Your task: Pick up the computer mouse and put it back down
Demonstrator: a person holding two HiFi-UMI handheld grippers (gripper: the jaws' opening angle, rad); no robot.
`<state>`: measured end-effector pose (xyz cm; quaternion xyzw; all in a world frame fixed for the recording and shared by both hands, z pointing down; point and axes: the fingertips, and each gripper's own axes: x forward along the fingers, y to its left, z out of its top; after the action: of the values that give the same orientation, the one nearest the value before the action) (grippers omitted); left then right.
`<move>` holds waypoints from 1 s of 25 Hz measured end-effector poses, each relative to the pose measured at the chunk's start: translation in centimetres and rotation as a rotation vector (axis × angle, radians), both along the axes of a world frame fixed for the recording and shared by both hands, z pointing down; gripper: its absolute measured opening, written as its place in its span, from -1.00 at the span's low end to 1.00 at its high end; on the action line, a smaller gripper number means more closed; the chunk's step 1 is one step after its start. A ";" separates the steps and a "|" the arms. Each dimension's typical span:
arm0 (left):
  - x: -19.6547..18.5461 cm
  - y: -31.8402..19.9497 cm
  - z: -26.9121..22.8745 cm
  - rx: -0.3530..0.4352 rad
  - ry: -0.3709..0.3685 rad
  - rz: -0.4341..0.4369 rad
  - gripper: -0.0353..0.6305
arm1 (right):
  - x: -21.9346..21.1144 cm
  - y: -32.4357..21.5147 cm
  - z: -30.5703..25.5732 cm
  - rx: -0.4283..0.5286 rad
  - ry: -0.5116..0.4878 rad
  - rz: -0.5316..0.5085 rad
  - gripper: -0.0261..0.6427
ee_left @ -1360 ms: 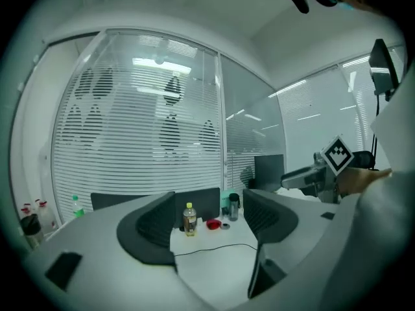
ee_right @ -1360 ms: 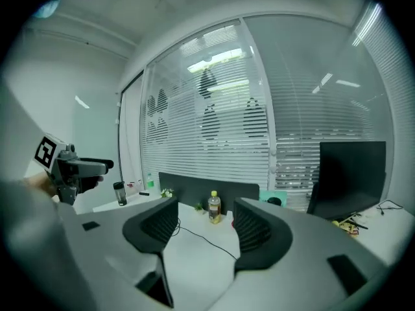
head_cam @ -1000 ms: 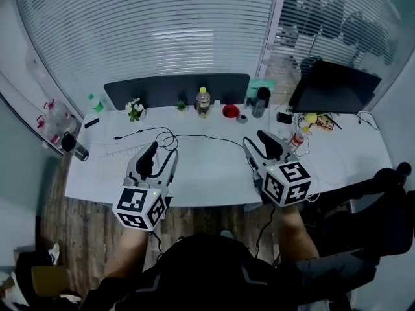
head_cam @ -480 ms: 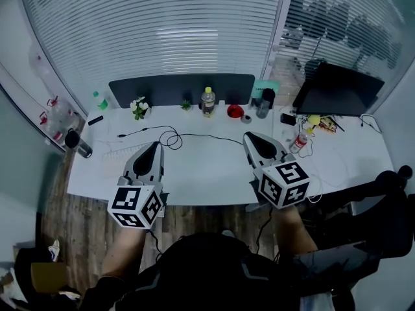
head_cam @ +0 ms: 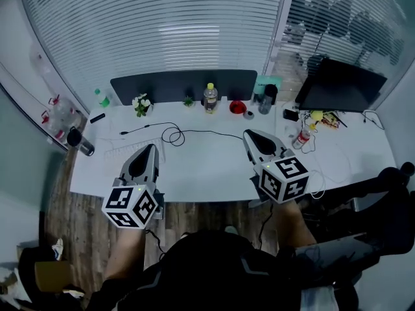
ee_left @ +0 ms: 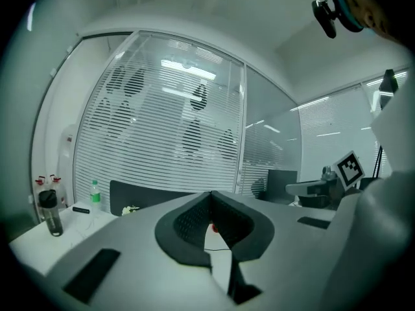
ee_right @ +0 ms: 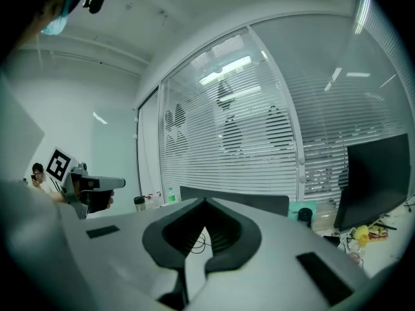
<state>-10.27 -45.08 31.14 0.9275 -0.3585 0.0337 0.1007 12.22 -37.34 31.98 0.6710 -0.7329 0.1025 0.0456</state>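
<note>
Honestly, the computer mouse is the difficult point: I cannot find it with certainty in any view. In the head view a thin black cable [head_cam: 194, 133] makes a loop at 1 o'clock from the left claw [head_cam: 150, 148]. It then runs across the white surface [head_cam: 207, 173] until it disappears at the tip of the right claw [head_cam: 249, 135]. I judge that the mouse perhaps lies at that end, covered by the claw, but this is only a guess. Both claws are held over the near half of the surface, and each is pressed together with nothing between its pads. The two gripper views show the tips meeting, with only a small window behind them where a piece of cable appears. Such a scene fits a mouse that waits to be taken as well as a mouse that is already set down again. The risks I see come from this hidden position. A claw that stays pressed together would only push the mouse, and a claw could catch the cable and drag the mouse with it. A sideways move could also tip the small bottle [head_cam: 300, 138] at 3 o'clock from the right claw. Each gripper view is filled by its own claw body, which hides the near surface.
</note>
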 end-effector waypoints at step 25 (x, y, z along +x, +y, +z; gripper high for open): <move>2.2 0.8 0.4 0.022 -0.054 -0.020 -0.81 | 2.1 -0.6 1.4 -0.028 0.003 0.007 -0.93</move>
<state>-8.12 -44.30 31.54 0.9236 -0.3707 0.0537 0.0812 14.28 -37.98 33.35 0.6730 -0.7290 0.1121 0.0559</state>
